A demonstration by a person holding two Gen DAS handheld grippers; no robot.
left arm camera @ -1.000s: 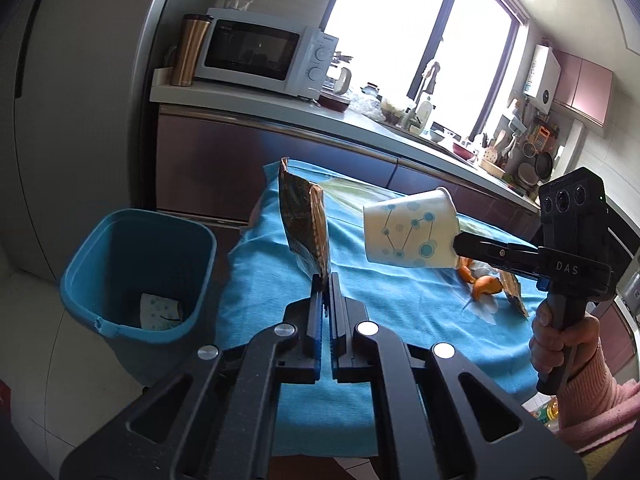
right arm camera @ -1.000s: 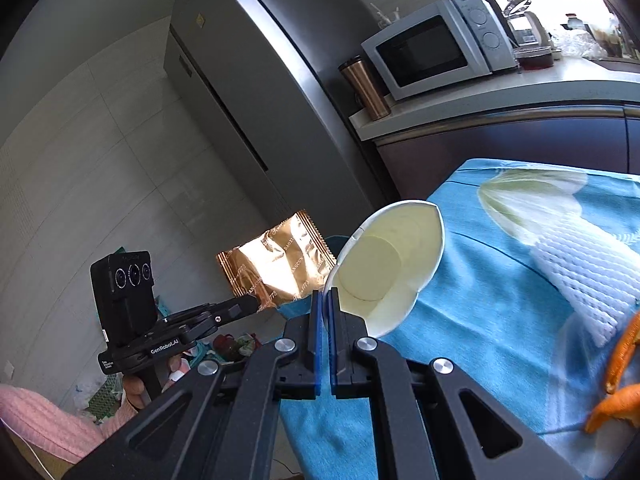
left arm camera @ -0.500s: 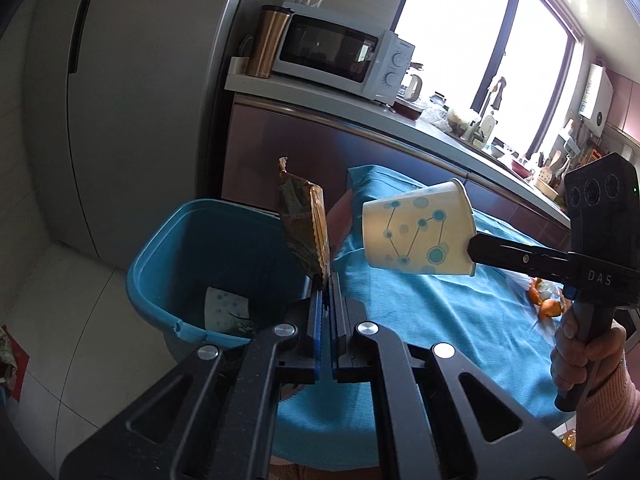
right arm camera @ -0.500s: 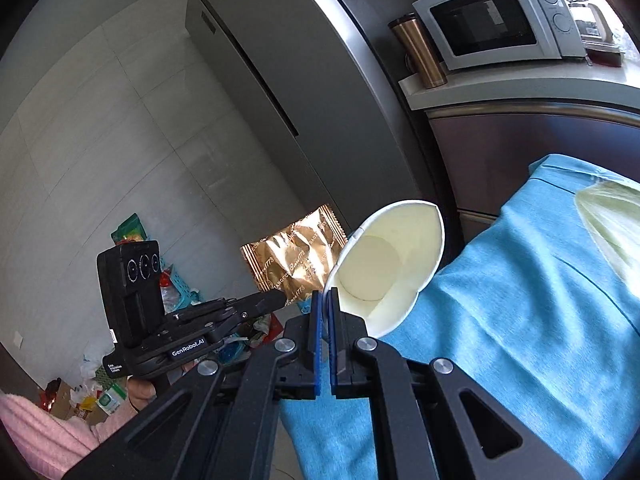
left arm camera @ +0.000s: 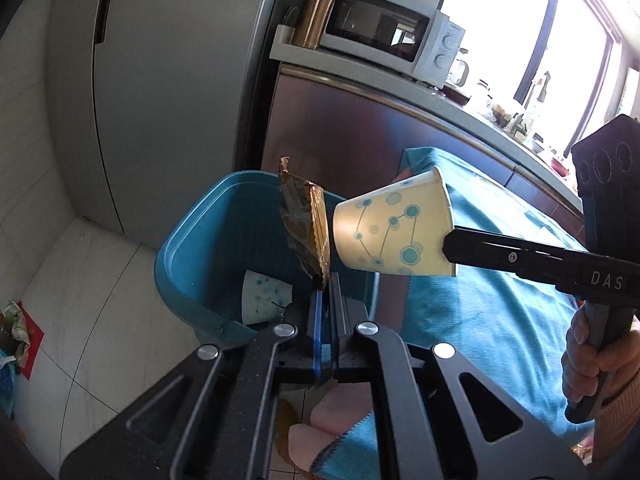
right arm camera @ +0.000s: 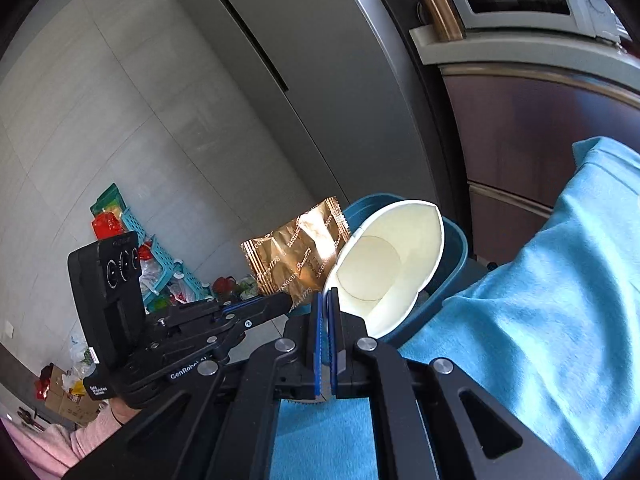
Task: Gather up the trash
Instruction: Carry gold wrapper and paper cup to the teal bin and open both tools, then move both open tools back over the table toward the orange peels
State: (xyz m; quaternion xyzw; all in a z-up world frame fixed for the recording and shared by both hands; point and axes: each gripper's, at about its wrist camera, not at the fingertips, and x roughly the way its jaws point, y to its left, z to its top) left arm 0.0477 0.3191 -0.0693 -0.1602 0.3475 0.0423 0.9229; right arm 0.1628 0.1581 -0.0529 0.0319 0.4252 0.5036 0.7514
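Observation:
My left gripper (left arm camera: 325,280) is shut on a gold snack wrapper (left arm camera: 304,232), which stands upright over the blue trash bin (left arm camera: 188,256). Just to its right, my right gripper (left arm camera: 448,246) pinches the rim of a paper cup (left arm camera: 394,232) with blue dots, held sideways above the bin's near edge. In the right wrist view the cup (right arm camera: 390,266) shows its pale inside, squeezed flat at the rim by the right gripper (right arm camera: 329,294). The wrapper (right arm camera: 298,256) and the left gripper (right arm camera: 286,302) sit beside it, in front of the bin (right arm camera: 456,248). Another dotted cup (left arm camera: 264,300) lies inside the bin.
A table under a blue cloth (left arm camera: 500,304) fills the right side, its corner next to the bin. Behind stand a grey fridge (left arm camera: 172,92) and a counter with a microwave (left arm camera: 388,36) and a bronze tumbler (left arm camera: 318,12). Bags and a basket (right arm camera: 156,256) clutter the floor by the wall.
Both grippers have swung left from above the table to above the bin, carrying the wrapper and the cup. The bin now sits right under them. Both grips have stayed shut.

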